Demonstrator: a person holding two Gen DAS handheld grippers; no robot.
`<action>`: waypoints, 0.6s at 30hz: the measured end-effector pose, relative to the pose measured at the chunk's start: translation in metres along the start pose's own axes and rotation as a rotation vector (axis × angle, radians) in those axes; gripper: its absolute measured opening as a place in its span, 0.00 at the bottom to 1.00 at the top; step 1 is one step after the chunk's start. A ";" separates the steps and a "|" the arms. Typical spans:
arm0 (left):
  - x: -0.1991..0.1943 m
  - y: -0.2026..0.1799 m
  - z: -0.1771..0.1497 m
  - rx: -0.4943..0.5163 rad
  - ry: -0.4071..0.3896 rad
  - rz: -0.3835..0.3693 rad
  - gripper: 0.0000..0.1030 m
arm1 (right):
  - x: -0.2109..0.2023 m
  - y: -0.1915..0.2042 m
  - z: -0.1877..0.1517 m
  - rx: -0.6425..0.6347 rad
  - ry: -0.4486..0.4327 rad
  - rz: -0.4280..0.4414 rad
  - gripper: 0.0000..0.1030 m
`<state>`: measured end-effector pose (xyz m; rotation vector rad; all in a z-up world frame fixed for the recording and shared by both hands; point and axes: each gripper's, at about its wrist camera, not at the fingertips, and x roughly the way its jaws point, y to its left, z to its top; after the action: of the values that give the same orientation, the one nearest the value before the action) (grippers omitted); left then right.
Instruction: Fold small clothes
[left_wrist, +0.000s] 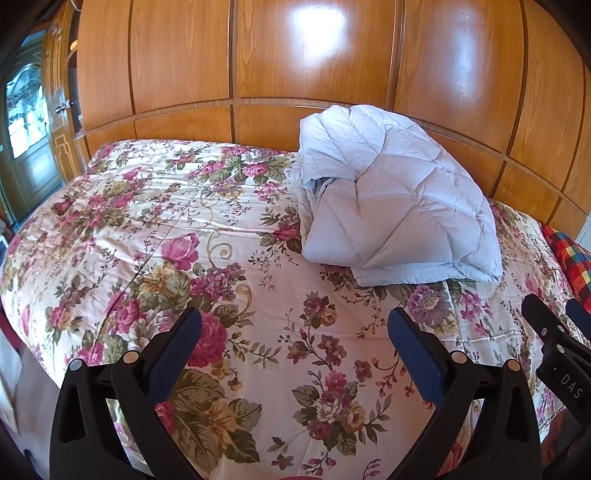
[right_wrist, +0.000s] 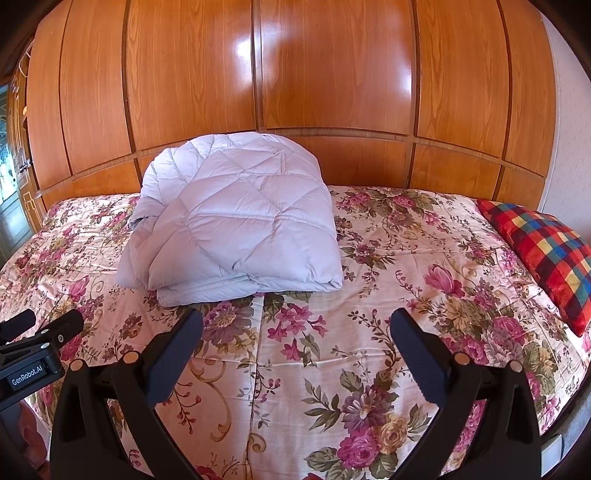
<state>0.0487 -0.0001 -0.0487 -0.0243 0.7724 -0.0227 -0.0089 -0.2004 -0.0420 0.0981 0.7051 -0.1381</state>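
A pale lilac quilted puffer garment (left_wrist: 391, 206) lies bundled on the floral bedspread (left_wrist: 184, 240), against the wooden headboard. It also shows in the right wrist view (right_wrist: 236, 218). My left gripper (left_wrist: 295, 328) is open and empty, held above the near part of the bed, short of the garment. My right gripper (right_wrist: 295, 328) is open and empty, also short of the garment, which lies ahead and slightly left of it. The right gripper shows at the right edge of the left wrist view (left_wrist: 554, 314). The left gripper shows at the left edge of the right wrist view (right_wrist: 48, 325).
A glossy wooden headboard (right_wrist: 295, 92) runs behind the bed. A red plaid cushion (right_wrist: 543, 251) lies at the bed's right side. A cabinet with a mirrored door (left_wrist: 33, 129) stands to the far left. The bed's left edge (left_wrist: 22, 325) drops off near the left gripper.
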 end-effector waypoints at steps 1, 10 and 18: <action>0.000 0.000 0.000 0.001 0.001 0.000 0.97 | 0.000 0.000 0.000 0.001 -0.001 0.000 0.98; 0.000 -0.001 -0.002 0.026 -0.005 0.002 0.97 | 0.001 0.000 -0.001 -0.002 0.006 0.004 0.98; 0.002 -0.001 -0.002 0.027 0.006 -0.015 0.97 | 0.003 0.001 -0.001 -0.003 0.014 0.006 0.98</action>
<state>0.0483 -0.0010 -0.0513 -0.0047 0.7777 -0.0478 -0.0071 -0.1996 -0.0452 0.0985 0.7193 -0.1309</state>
